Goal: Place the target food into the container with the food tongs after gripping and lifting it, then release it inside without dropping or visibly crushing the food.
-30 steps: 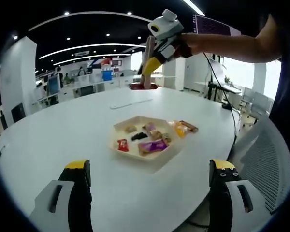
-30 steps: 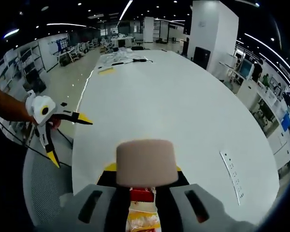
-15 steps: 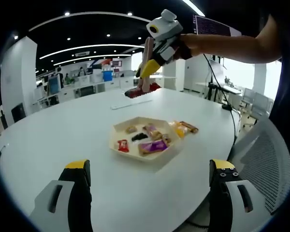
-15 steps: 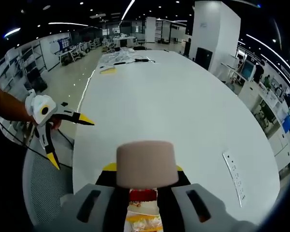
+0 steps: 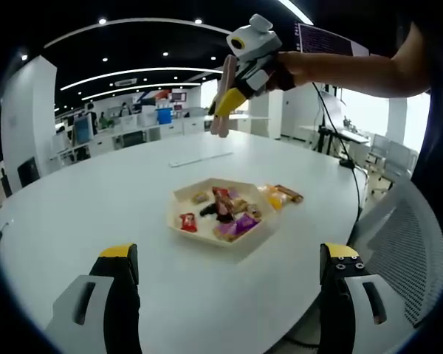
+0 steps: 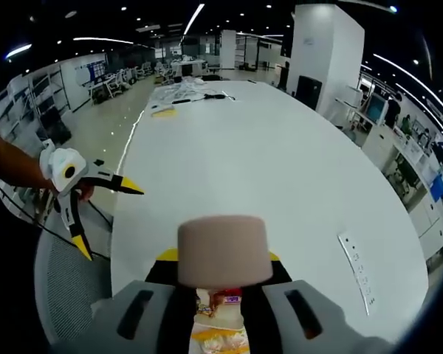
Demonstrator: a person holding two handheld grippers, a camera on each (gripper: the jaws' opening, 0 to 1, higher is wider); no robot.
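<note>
In the left gripper view, the left gripper (image 5: 225, 299) shows its yellow-tipped jaws wide apart at the bottom of the frame, holding nothing. At centre, a hexagonal container (image 5: 183, 199) sits on the white surface (image 5: 96, 199), with a red-wrapped food bar (image 5: 221, 200) lying inside among other wrapped snacks. More wrapped snacks (image 5: 280, 195) lie just right of it. At upper centre, the right gripper (image 5: 220, 116) hangs above, shut on pinkish food tongs (image 5: 223, 99) whose tips look empty. In the right gripper view, the tongs' rounded end (image 6: 224, 249) sits between its jaws.
</note>
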